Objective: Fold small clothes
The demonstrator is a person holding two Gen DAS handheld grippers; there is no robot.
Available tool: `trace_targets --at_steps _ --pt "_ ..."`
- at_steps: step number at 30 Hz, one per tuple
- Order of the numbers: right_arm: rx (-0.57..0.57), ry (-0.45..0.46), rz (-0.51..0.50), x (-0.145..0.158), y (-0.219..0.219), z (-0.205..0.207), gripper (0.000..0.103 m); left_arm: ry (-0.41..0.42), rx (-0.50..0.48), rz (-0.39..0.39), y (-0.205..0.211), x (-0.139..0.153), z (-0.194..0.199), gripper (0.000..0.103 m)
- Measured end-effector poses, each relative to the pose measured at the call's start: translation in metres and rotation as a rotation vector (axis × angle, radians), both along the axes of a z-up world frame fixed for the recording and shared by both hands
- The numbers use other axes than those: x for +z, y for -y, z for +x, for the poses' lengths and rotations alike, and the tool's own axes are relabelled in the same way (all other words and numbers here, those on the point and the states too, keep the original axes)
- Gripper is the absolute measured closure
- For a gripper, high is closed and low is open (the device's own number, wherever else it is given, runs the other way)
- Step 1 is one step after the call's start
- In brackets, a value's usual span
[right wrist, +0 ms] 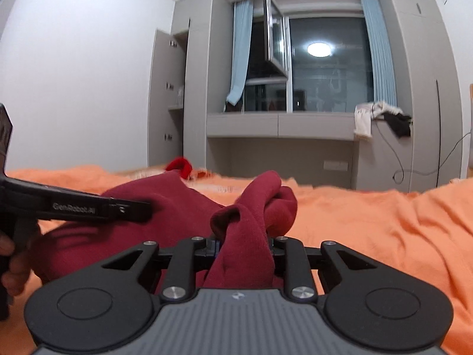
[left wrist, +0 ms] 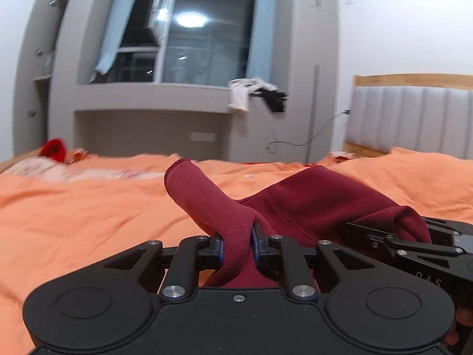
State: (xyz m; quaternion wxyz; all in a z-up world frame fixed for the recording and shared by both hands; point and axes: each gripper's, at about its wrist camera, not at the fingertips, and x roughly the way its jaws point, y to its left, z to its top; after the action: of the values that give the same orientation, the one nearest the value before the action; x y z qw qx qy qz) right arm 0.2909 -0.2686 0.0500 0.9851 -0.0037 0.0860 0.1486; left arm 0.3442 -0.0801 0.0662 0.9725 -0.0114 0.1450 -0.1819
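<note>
Gripping the garment (left wrist: 310, 198) at two points, both tools are clamped on cloth. Left gripper (left wrist: 238, 247): jaws nearly closed, blue pads (left wrist: 254, 245) pinching a ribbed cuff that stands up beyond them. Right gripper (right wrist: 244, 244): jaws nearly closed on a thicker bunched fold; its pads are mostly buried in fabric.

Relation for the next move — the maroon garment spans between the two grippers, its long axis running roughly from left tool to right, just above the bed (left wrist: 88, 213). The grippers sit close side by side, neither clearly nearer the bulk; the slack middle rests on the orange cover.

Hidden or unclear — the garment's outline, hem and second sleeve cannot be made out. Its type is uncertain. A red item (right wrist: 180, 165) lies well beyond, blurred.
</note>
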Motion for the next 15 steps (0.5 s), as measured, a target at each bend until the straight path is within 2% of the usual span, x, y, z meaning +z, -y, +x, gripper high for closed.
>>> trace_targets --at_steps 4,6,10,14,15 --pt "-0.038 -0.110 0.003 -0.010 -0.003 0.015 0.075 -0.099 0.050 0.037 -0.007 -0.014 0.009 0.080" --pt "-0.055 -0.146 0.029 -0.012 0.002 0.018 0.070 -0.148 0.075 0.061 -0.007 -0.022 0.013 0.076" --pt "-0.074 -0.203 0.061 -0.019 0.015 0.015 0.058 -0.169 0.095 0.064 -0.017 -0.025 0.011 0.070" --pt "-0.088 -0.232 0.085 -0.022 0.025 0.016 0.046 -0.174 0.120 0.079 -0.017 -0.027 0.007 0.043" --pt "-0.093 -0.235 0.091 -0.022 0.027 0.016 0.042 -0.172 0.125 0.084 -0.017 -0.027 0.006 0.040"
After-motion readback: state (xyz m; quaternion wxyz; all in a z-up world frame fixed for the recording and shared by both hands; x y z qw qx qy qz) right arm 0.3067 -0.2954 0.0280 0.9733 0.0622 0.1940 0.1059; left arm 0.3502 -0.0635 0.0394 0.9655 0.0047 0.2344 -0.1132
